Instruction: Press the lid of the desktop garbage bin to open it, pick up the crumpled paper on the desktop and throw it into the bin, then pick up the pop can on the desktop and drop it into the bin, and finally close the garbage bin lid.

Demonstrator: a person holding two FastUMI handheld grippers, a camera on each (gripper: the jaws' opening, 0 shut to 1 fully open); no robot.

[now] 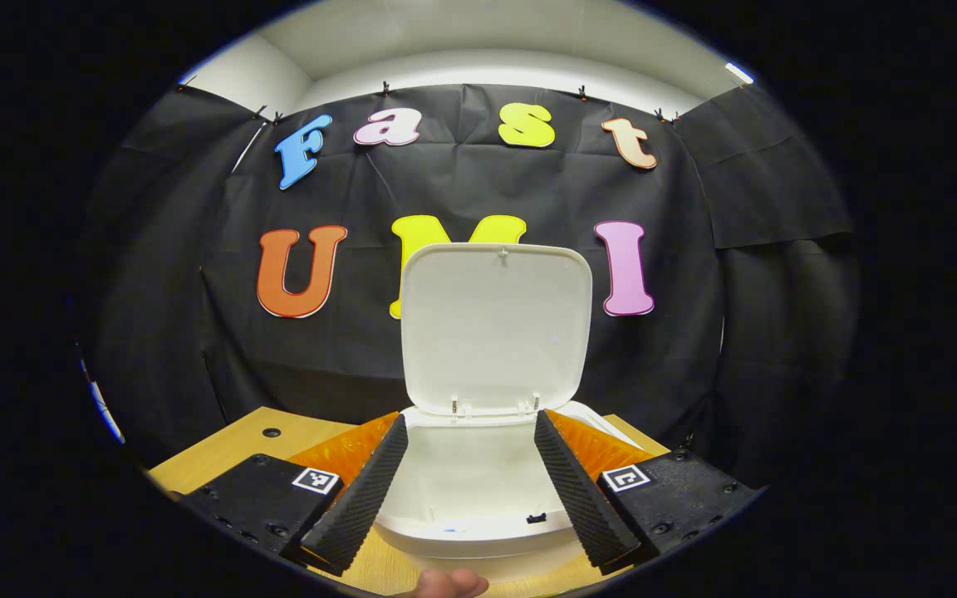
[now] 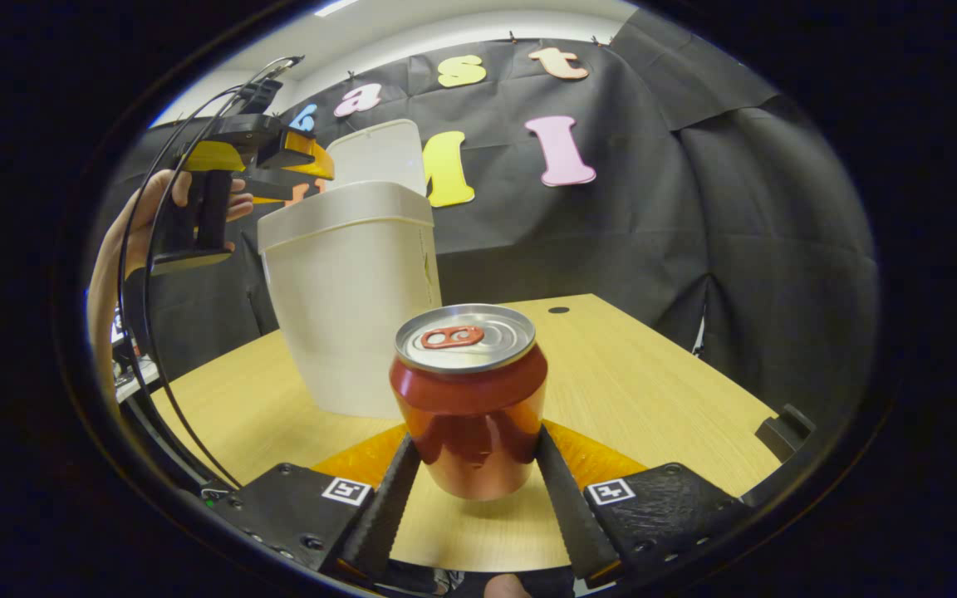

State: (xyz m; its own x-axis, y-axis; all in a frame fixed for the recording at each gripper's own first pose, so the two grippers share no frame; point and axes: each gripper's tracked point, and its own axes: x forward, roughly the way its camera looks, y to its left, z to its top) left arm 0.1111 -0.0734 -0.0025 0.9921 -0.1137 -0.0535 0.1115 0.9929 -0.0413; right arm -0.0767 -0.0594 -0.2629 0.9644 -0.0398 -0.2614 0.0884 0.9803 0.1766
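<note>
- In the left gripper view, the left gripper (image 1: 470, 482) has its two fingers spread wide, and nothing is between them.
- It sits just above the bin (image 1: 478, 531), and we look down into the bin from here.
- The inside of the bin is white. I cannot tell if any paper is in there.
- The lid (image 1: 495, 328) is up and stands straight at the back of the bin.
- A bit of the wooden table (image 1: 221, 457) shows on the left, and a fingertip (image 1: 445, 584) peeks in at the very bottom.
- In the right gripper view, the right gripper (image 2: 474, 477) has a finger on each side of the pop can (image 2: 468, 399).
- Both fingers look like they touch the can, so it is being held.
- The can is red with a silver top. It stands upright, and its bottom looks a little above the table (image 2: 653, 390), with a shadow under it.
- This view shows the bin (image 2: 350, 307) from the outside, standing on the table behind the can, a bit to the left.
- The lid (image 2: 379, 154) sticks up behind the bin.
- The other gripper (image 2: 258, 154) is up by the top of the bin, held by a hand (image 2: 142, 224).
</note>
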